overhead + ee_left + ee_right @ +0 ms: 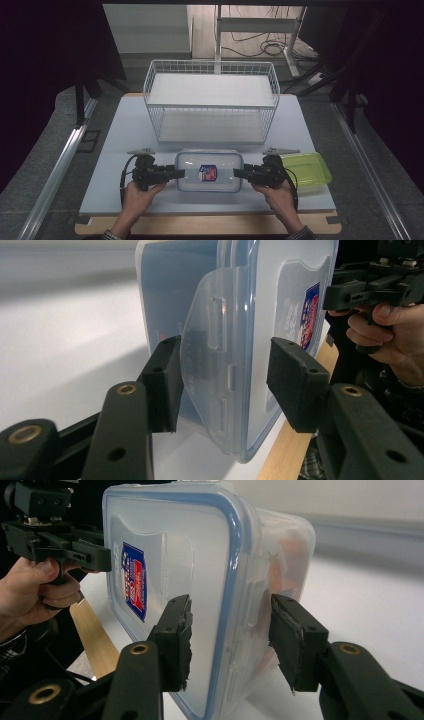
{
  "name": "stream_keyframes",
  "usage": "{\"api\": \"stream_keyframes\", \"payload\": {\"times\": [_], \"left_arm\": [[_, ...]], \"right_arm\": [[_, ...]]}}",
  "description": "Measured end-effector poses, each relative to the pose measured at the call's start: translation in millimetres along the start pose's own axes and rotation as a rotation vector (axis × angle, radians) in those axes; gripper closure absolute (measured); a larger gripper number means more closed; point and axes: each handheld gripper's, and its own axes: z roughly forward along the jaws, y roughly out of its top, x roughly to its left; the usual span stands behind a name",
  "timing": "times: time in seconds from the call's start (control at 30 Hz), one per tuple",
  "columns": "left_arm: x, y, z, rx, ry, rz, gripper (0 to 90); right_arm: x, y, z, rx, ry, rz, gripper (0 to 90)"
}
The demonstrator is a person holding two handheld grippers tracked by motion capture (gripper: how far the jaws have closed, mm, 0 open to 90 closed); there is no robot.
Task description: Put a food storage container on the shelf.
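The clear rectangular plastic container with a blue-rimmed lid and a red-and-blue label (209,171) lies flat on the pale grey tabletop (125,130), near its front edge, straight between my two tools. My left tool (181,173) meets its left short end and my right tool (237,173) its right short end, both pointing inward at each other.

In the left gripper view the clear latch flap (212,365) on that end stands folded out between my half-open jaws; the left pad touches the flap, the right pad stands just off the lid, so whether I truly grip it I cannot tell. In the right gripper view the blue lid edge sits between half-open jaws, one pad on the lid top, the other just beside the wall; something orange shows through the wall.

The high view adds the white wire basket (211,102) behind the container, and a yellow-green plastic lid (309,170) beside my right hand (281,197).
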Motion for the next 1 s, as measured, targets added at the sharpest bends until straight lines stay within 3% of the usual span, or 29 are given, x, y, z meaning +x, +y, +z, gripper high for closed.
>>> {"api": "stream_keyframes", "payload": {"times": [0.4,1.0], "left_arm": [[-7.8,13.2,-9.0,-0.027,0.019,0.05,49.9],[-17.0,41.8,-25.1,-0.078,0.039,0.088,49.8]], "right_arm": [[5.1,12.5,-4.7,-0.043,0.003,-0.036,52.7],[13.9,43.0,-10.1,-0.081,0.01,-0.063,52.6]]}}
